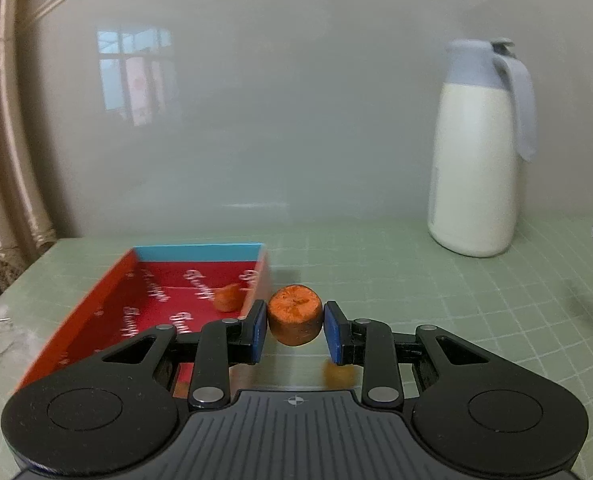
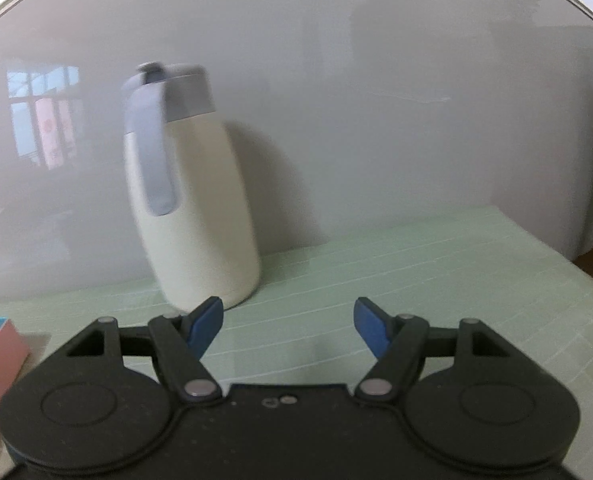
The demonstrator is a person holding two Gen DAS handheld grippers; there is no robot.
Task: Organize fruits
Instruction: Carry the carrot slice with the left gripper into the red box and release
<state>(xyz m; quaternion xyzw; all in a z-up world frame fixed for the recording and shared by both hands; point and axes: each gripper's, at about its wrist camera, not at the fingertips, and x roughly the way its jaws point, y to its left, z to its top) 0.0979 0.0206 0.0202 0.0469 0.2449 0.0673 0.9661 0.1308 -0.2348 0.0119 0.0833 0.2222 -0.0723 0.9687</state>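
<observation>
The left tool (image 1: pixel 295 330) is clamped on a small, light, soft-skinned orange fruit (image 1: pixel 295 320) held by its round sides above the desk (image 1: pixel 436 300) just beside the red box (image 1: pixel 108 300), where gentle pressure suits, while the right tool (image 2: pixel 288 326) stands apart and empty.

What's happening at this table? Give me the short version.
Someone is sorting fruit with two hand-held grippers. The left gripper has its jaws closed on an orange fruit, held just right of the red box. One orange fruit in the box already lies there. The right gripper is open and holds nothing, pointing toward the cream jug on the green mat.
</observation>
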